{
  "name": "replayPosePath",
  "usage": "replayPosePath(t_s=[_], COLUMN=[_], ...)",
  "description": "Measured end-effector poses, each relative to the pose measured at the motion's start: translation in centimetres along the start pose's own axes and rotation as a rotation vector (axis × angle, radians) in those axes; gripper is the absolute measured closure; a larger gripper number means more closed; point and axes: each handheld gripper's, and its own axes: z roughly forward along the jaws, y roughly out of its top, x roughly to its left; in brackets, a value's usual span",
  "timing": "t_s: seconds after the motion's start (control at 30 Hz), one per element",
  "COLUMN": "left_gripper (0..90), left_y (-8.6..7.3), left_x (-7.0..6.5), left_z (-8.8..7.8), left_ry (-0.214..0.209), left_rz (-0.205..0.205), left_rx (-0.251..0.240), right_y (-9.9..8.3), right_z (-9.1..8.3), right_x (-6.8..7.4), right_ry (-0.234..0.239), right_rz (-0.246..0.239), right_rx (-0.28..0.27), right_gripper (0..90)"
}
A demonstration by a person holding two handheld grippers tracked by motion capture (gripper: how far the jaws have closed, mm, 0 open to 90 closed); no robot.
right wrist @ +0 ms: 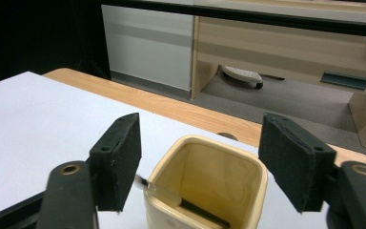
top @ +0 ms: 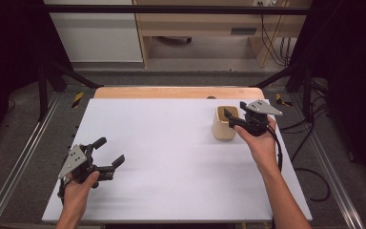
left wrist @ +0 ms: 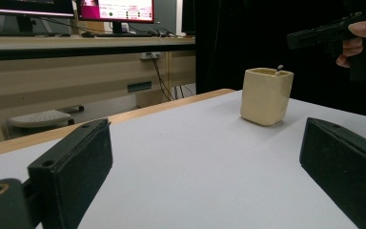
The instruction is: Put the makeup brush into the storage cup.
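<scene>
A cream square cup (top: 226, 125) stands on the white table (top: 171, 157) at the far right. It is also in the left gripper view as the cup (left wrist: 266, 96) and in the right gripper view as the cup (right wrist: 207, 186). A thin utensil (right wrist: 171, 195) leans inside it, its tip (left wrist: 279, 68) poking above the rim. My right gripper (top: 229, 119) hovers open just above the cup's rim, jaws on either side of the opening. My left gripper (top: 109, 151) is open and holds nothing, low over the table's near left.
A wooden strip (top: 176, 91) edges the table's far side. Beyond it stand a desk with cables (top: 271, 38) and a white cabinet (top: 95, 33). Metal rails (top: 24, 152) run along both sides of the table.
</scene>
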Motion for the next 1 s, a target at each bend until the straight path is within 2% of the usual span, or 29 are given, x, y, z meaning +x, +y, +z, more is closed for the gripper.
replayPosePath(t_s=[0.4, 1.0], left_gripper=[3.7, 3.7], left_y=[0.02, 0.04], left_x=[-0.04, -0.01], left_z=[-0.01, -0.05], left_ry=[0.0, 0.003], left_rz=[0.003, 0.006], left_rx=[0.002, 0.001], right_y=[0.17, 0.24], right_z=[-0.2, -0.56], right_x=[0.49, 0.72], right_ry=[-0.005, -0.025], right_rz=[0.006, 0.022], right_rx=[-0.012, -0.012], right_gripper=[23.6, 9.0])
